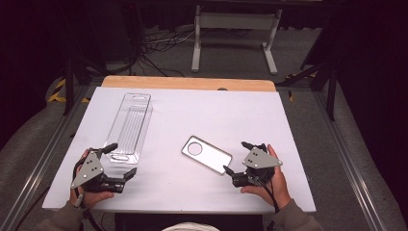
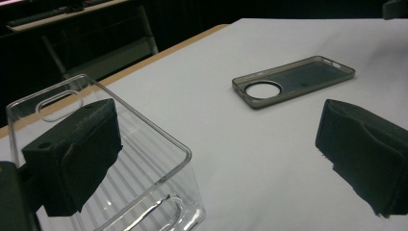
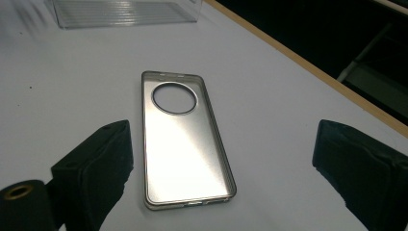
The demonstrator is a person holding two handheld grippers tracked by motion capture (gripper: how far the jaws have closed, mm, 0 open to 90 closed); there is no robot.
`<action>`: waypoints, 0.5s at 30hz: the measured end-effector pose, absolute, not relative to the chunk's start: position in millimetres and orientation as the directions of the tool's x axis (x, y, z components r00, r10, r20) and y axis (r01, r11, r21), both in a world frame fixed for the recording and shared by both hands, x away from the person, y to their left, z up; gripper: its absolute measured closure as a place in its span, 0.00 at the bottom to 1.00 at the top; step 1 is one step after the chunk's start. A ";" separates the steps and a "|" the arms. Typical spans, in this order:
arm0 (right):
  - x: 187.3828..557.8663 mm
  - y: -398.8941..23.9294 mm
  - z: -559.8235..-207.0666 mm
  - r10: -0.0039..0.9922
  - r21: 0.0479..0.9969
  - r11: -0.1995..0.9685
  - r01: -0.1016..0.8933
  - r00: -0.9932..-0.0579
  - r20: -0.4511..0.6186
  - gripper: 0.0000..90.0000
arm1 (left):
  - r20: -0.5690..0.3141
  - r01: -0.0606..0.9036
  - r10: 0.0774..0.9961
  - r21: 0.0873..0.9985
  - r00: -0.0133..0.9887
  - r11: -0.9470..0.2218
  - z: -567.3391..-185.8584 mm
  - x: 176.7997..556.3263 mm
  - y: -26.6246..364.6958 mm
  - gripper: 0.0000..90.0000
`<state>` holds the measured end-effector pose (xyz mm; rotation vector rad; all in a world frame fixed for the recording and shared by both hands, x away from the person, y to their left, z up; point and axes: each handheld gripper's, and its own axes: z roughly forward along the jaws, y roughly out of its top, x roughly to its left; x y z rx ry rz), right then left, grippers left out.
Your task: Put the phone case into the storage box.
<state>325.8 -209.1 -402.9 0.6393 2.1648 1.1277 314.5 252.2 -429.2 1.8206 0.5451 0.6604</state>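
Observation:
A translucent grey phone case (image 1: 207, 154) with a round camera hole lies open side up near the middle of the white table (image 1: 202, 115). It is also in the left gripper view (image 2: 293, 81) and close ahead in the right gripper view (image 3: 185, 139). A clear plastic package (image 1: 131, 126) lies at the left, long side running away from me. My left gripper (image 1: 120, 161) rests open at the package's near end (image 2: 110, 159), nothing between its jaws. Just right of the case, my right gripper (image 1: 236, 158) stands open and holds nothing.
The table's wooden far edge (image 1: 187, 83) borders a dark floor with cables and a white frame stand (image 1: 235, 33). Metal rails (image 1: 43, 159) run along both sides of the table. White surface lies bare between the case and the package.

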 end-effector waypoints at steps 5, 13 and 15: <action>339.6 -194.0 -394.7 0.601 0.787 0.590 0.178 -0.748 -0.281 0.14 | 0.177 0.054 0.651 0.947 0.738 -0.318 -429.6 315.5 252.0 0.03; 375.1 -170.6 -377.6 0.549 0.693 0.672 0.262 -0.804 -0.228 0.21 | 0.174 0.069 0.634 0.938 0.753 -0.339 -431.6 315.6 247.8 0.03; 386.7 -163.4 -373.0 0.540 0.677 0.679 0.282 -0.817 -0.201 0.21 | 0.174 0.070 0.634 0.937 0.754 -0.341 -432.0 316.0 247.5 0.03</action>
